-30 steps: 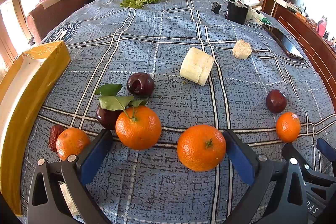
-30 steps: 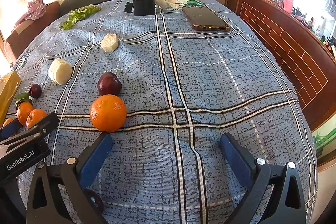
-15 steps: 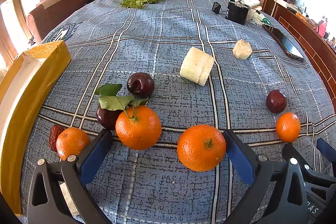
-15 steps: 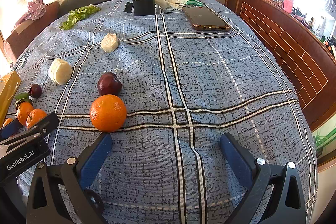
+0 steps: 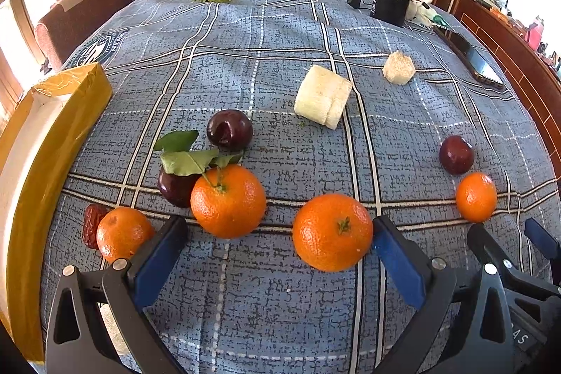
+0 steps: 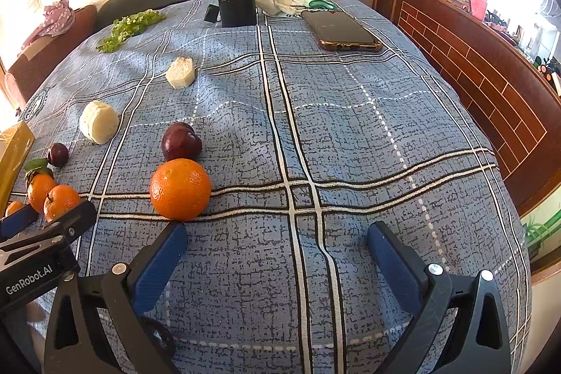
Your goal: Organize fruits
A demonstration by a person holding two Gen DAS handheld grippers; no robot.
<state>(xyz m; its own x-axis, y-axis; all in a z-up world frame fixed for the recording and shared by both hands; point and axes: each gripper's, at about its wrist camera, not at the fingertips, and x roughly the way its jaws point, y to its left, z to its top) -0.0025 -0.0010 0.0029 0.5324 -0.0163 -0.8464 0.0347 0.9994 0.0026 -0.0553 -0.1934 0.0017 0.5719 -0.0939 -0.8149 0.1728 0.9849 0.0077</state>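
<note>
**A:** Fruit all over a blue plaid tablecloth (image 5: 280, 65). The left gripper (image 5: 278, 246) has its blue jaws spread wide, holding nothing. A round orange with a green stem nub (image 5: 332, 231) sits between them, right up against the right-side pad, can't tell if it's actually touching. A round orange with green leaves on its stem (image 5: 228, 200) is just past the other finger.

**B:** And the dark ones?

**A:** One dark purple plum (image 5: 229, 128) sits behind the leaves, another dark plum (image 5: 175, 190) is tucked against the leafy orange. A smaller orange (image 5: 122, 233) sits far left with a wrinkly red date (image 5: 92, 224) beside it. A yellow cardboard box (image 5: 52, 142) runs along the left edge.

**B:** Right side?

**A:** The right gripper (image 6: 277, 251) is splayed apart too, with only cloth between its fingers. A big round orange (image 6: 180, 189) sits just past its left finger, a reddish-purple plum (image 6: 181, 141) right behind it. A black smartphone (image 6: 342, 31) lies far back.
</note>
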